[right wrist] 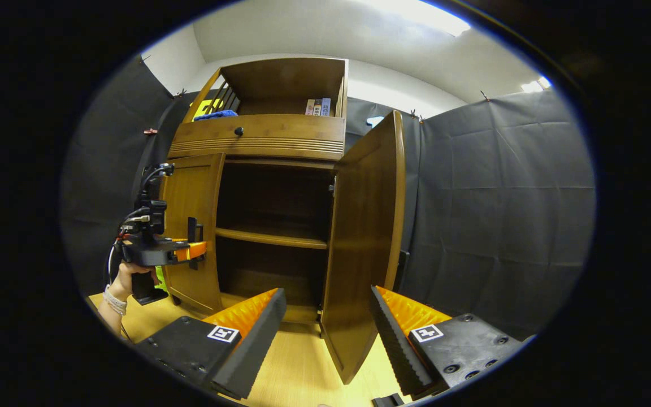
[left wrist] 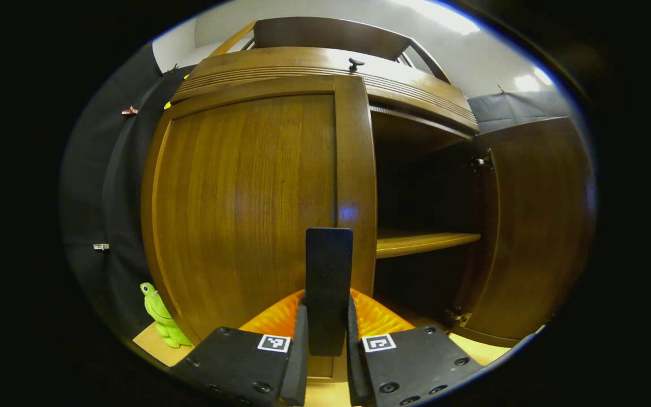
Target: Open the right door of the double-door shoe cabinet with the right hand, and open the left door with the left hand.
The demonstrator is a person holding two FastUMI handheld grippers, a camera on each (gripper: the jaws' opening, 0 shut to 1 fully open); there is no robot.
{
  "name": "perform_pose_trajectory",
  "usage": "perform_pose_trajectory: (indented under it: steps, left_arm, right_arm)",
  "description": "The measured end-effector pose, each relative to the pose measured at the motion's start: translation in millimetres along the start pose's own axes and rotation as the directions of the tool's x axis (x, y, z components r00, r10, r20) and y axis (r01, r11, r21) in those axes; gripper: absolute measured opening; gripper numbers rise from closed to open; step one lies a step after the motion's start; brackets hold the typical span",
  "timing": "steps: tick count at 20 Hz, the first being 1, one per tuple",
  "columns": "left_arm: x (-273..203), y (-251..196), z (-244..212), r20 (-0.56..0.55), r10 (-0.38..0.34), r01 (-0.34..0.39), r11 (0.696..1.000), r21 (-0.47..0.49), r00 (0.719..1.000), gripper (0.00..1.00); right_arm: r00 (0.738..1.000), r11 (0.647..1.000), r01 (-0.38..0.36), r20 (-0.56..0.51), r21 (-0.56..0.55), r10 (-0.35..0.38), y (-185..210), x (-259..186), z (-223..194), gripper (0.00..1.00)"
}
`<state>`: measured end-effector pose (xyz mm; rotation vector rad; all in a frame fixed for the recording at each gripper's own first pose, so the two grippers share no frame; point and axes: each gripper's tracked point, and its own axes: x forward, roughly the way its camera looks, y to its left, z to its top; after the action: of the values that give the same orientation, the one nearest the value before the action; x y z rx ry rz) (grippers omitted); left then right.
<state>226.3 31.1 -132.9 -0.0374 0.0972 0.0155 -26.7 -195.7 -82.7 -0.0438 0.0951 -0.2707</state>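
So we've got the right door (right wrist: 362,243) swung wide open, standing edge-on to us, and that half of the shoe cabinet (right wrist: 263,135) shows its shelf (right wrist: 272,237) with nothing on it that we can see. Our right gripper (right wrist: 325,333) hangs back from the door with its fingers spread wide and nothing between them, so that half of the job looks done.

The left door (left wrist: 246,198) looks shut or nearly so. Our left gripper (left wrist: 328,345) has its fingers squeezed onto the dark upright handle (left wrist: 329,282) at the door's inner edge. That's the spot to grab, farthest from the hinges, so a pull toward us should swing it easily.

Around it: a green toy (left wrist: 161,316) sits on the floor (right wrist: 297,373) by the cabinet's left bottom corner, right on the side this door swings toward, so we'd watch for a bump. There's a small knob (left wrist: 356,63) on the top drawer, and books (right wrist: 317,106) up in the open top compartment. The booth's cloth wall hangs close on both sides.
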Motion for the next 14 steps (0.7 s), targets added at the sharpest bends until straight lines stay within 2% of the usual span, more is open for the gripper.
perform_pose_trajectory:
  steps: [7, 14]
  left_arm:
    - [-62, 17, -1, -0.011, -0.047, 0.047, 0.999, 0.008, 0.999, 0.31]
    - [-116, 46, 0, -0.028, -0.039, 0.039, 0.999, 0.017, 0.999, 0.3]
  right_arm:
    - [0.999, 0.999, -0.035, -0.005, 0.007, 0.035, 22, -3, 8, 0.95]
    - [0.996, 0.996, -0.083, 0.043, -0.015, 0.083, 56, -6, 22, 0.96]
